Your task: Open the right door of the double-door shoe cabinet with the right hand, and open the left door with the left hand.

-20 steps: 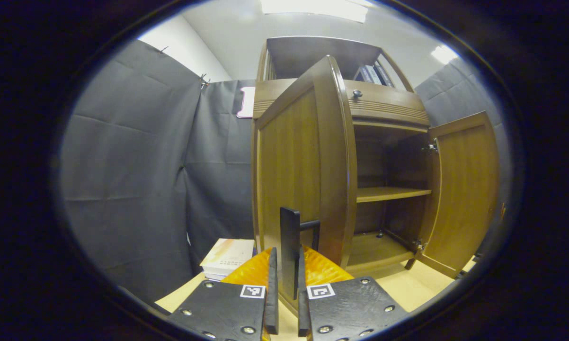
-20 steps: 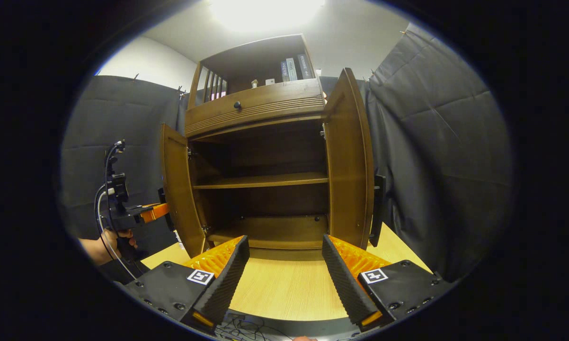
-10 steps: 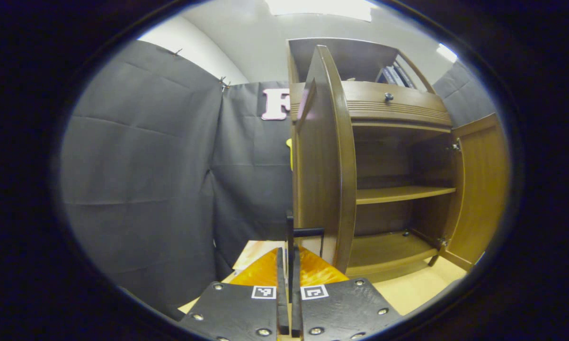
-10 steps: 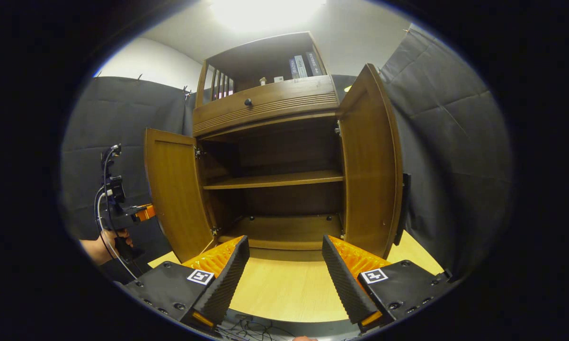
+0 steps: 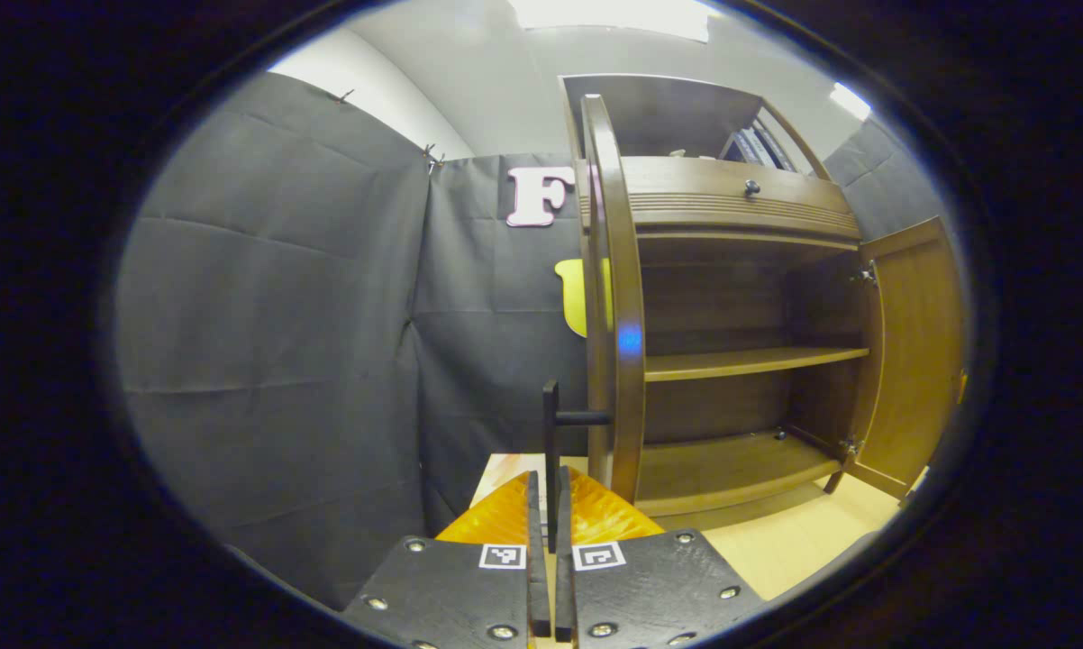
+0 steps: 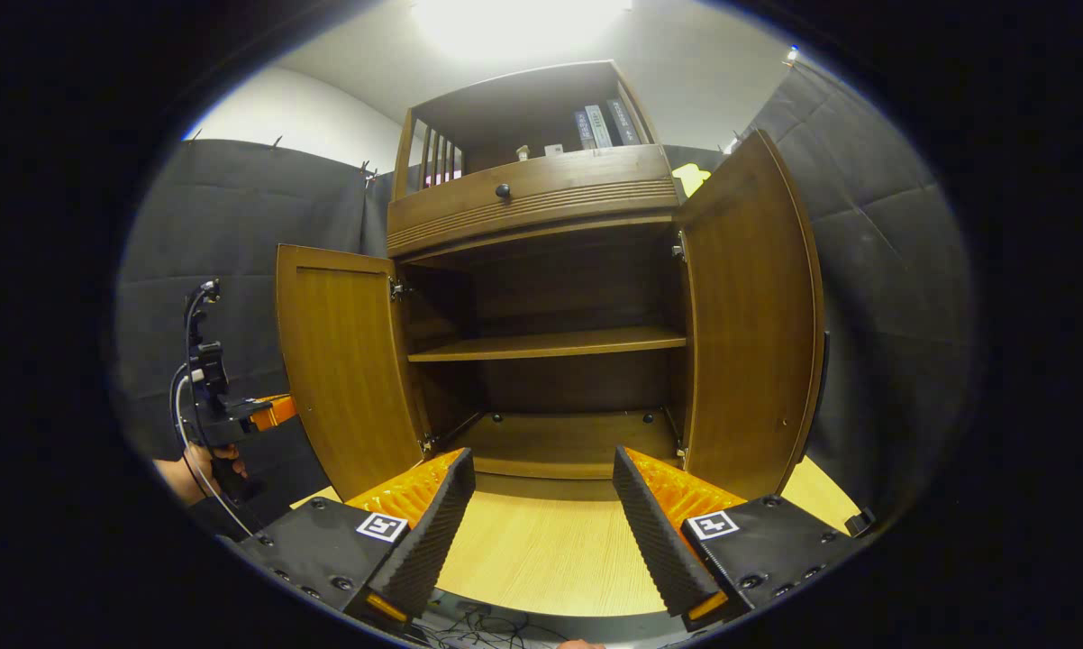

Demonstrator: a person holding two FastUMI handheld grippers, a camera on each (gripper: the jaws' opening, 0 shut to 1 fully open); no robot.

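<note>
With both doors standing wide, I judge the task all but done; what I have left is to let go of the handle and draw my left gripper (image 5: 546,541) clear. My left gripper's fingers are nearly together, pinched on the lower end of the dark bar handle (image 5: 551,451) of the left door (image 5: 618,306), and both fingers look to press on it. In the left gripper view that door faces me edge-on, a tall thin arc whose long axis runs upright, so it points straight out from the shoe cabinet (image 6: 541,198) toward me. In the right gripper view I see its inner face (image 6: 343,361), swung out on the hinge side, with my left gripper (image 6: 271,410) just behind it and the hand (image 6: 195,464) that holds it lower down. The right door (image 6: 749,315) is swung out likewise, upright, its inner face turned to the middle. My right gripper (image 6: 541,532) hangs free in front of the cabinet above the table (image 6: 550,559), fingers spread wide and holding nothing. Between the doors the cabinet interior lies open, with one shelf (image 6: 550,342) across it.
</note>
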